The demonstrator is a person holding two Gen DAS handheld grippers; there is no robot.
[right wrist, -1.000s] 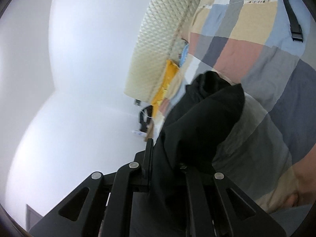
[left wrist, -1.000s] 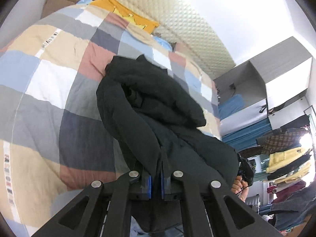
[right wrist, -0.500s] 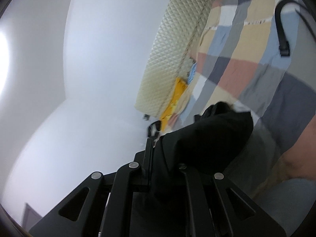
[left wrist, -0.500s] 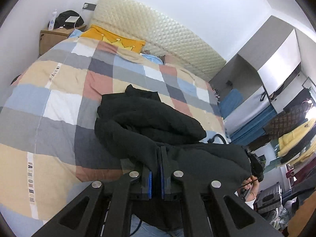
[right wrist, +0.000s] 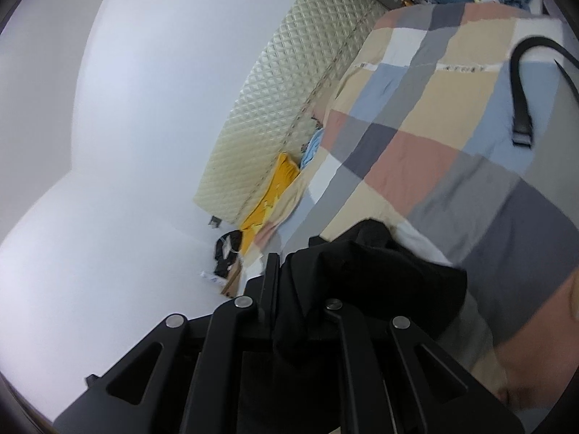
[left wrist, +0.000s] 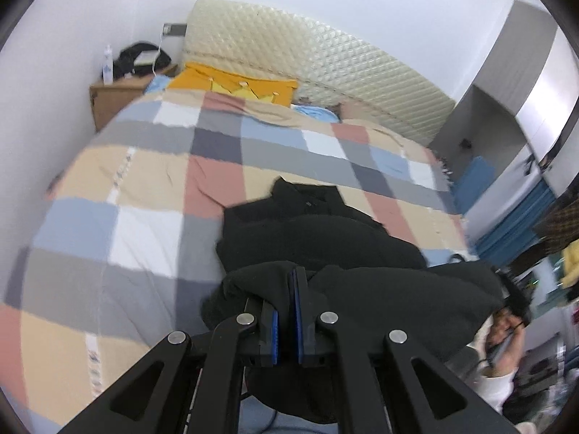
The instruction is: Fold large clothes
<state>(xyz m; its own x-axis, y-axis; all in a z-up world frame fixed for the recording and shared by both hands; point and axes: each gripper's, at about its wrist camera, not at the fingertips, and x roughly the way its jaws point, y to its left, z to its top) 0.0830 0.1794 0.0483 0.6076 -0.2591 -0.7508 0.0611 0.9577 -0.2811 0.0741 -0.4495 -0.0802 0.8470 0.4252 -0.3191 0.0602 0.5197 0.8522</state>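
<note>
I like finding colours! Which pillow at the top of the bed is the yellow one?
The yellow pillow is the big one nearest the wooden bedside table. The light blue pillow lies farther along the cream headboard.

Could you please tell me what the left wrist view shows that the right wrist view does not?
Only the left wrist view shows the wardrobe, hanging clothes and a bottle on the nightstand. Only the right wrist view shows a black strap lying on the bed. Both show the black garment, checked bedspread, yellow pillow and quilted headboard.
</note>
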